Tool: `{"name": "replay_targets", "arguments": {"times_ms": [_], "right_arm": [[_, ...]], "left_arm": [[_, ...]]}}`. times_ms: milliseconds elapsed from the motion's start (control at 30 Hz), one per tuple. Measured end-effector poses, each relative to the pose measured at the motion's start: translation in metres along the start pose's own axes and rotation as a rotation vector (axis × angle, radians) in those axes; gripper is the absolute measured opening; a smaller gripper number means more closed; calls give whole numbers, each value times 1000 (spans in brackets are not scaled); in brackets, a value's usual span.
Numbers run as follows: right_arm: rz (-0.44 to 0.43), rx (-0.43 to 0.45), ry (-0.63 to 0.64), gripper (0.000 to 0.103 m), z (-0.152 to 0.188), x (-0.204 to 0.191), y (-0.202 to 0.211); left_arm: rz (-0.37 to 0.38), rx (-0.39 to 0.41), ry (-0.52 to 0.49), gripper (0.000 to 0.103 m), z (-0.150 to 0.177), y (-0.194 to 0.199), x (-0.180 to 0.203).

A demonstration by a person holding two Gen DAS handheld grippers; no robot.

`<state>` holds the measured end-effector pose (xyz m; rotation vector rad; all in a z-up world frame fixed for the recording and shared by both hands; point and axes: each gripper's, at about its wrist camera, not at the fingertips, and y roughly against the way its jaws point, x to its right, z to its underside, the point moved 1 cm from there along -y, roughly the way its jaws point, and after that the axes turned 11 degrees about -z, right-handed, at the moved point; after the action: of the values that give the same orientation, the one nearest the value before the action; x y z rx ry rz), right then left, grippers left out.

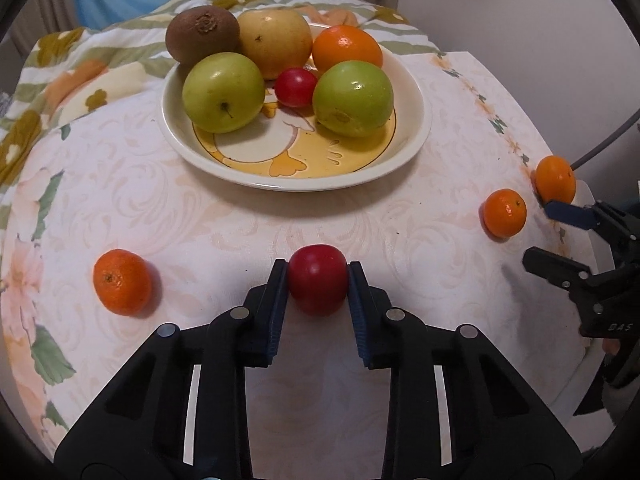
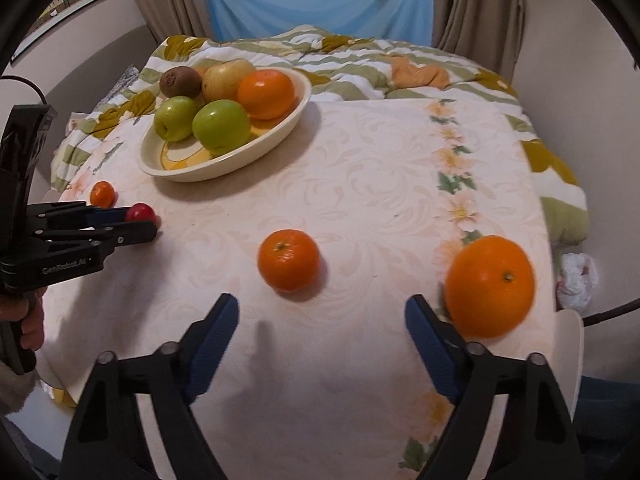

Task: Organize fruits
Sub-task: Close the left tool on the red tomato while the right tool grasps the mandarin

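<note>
My left gripper [image 1: 318, 276] is shut on a small red fruit [image 1: 317, 285] low over the tablecloth, in front of the cream plate [image 1: 412, 128]; it also shows in the right wrist view [image 2: 140, 213]. The plate holds two green apples [image 1: 224, 92], a kiwi [image 1: 202, 32], a yellow pear [image 1: 276, 38], an orange [image 1: 347, 49] and another small red fruit [image 1: 295, 87]. My right gripper [image 2: 322, 316] is open and empty, between a mandarin [image 2: 289, 260] ahead and a big orange [image 2: 490, 285] beside its right finger.
Another mandarin [image 1: 122, 282] lies left of the left gripper. The table edge [image 1: 576, 320] curves close on the right. A flowered blanket [image 2: 360, 64] lies behind the table. The plate also shows in the right wrist view [image 2: 280, 136].
</note>
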<state>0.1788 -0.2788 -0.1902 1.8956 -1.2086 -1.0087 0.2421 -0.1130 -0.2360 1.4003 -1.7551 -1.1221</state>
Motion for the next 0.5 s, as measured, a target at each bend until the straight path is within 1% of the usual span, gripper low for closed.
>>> {"name": "replay_targets", "arguments": {"times_ms": [167,233,467,500], "right_arm": [[-11,-10,22,72,-4,-9,-8],[-17,-15,28,67,-6,-11,-11],[-16,-15,51,59,-16,-15,-20],[-15,-14,52,56,-18,-14,-22]], "left_arm": [[3,-7,3,36,2,2,-5],[1,-10,9,36,4,3,-7],[-20,-21,29,36,11,5,-19],[-22,-21,31,36,13,5,-20]]}}
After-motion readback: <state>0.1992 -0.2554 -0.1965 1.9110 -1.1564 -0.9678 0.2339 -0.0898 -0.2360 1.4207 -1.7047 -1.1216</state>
